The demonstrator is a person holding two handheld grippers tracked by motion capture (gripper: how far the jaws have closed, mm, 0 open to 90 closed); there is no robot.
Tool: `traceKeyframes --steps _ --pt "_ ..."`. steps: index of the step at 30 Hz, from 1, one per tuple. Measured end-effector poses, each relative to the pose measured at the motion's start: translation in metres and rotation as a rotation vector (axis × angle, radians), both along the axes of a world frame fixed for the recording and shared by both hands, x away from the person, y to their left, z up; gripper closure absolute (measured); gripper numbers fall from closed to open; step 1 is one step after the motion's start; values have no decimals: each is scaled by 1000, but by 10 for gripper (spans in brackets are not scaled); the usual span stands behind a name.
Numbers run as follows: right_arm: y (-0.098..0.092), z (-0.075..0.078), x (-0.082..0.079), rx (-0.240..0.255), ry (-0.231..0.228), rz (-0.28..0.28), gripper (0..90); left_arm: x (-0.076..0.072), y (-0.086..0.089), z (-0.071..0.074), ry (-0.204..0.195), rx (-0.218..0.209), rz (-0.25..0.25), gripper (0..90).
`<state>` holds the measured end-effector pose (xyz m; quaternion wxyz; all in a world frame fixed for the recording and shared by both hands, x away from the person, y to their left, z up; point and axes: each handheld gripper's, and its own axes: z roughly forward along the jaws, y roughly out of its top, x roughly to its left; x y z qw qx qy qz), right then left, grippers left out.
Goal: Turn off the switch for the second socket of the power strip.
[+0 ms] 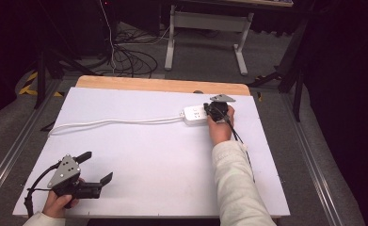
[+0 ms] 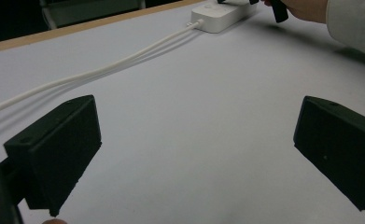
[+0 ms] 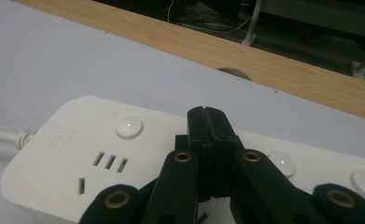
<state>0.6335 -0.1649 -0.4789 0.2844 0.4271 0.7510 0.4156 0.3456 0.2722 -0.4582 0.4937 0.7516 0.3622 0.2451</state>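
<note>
Item: white power strip [image 1: 194, 114], lying flat at the far right of the counter [image 1: 139, 155], near its wooden back edge. Its white cord [image 1: 111, 122] runs left across the white surface and off the left side. I judge the body rigid, light, smooth plastic, likely to slide if pushed sideways; best taken across its short width, by the two long sides. The cord is limp and will drag behind. Round buttons [image 3: 129, 126] sit along its top, one beside each socket group.

Item: my right tool [image 1: 217, 111], held over the strip's top face. In the right gripper view the jaws stand pressed together with nothing between them, tip over the strip between two buttons. Whether the tip is pressing the casing or only just above it, I cannot tell from this angle.

Item: my left tool [image 1: 94, 168], low over the near left of the counter, well apart from the strip. Jaws spread wide, holding nothing, with bare counter between them and the cord passing beyond.
</note>
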Motion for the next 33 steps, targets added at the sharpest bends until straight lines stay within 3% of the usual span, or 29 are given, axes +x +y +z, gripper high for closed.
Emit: traceKeyframes --steps 17,33 --pt "-3 0 1 54 30 -18 900 0 -1 0 -1 2 0 14" --pt "0 2 1 28 42 -23 900 0 -2 0 2 1 -7 14"
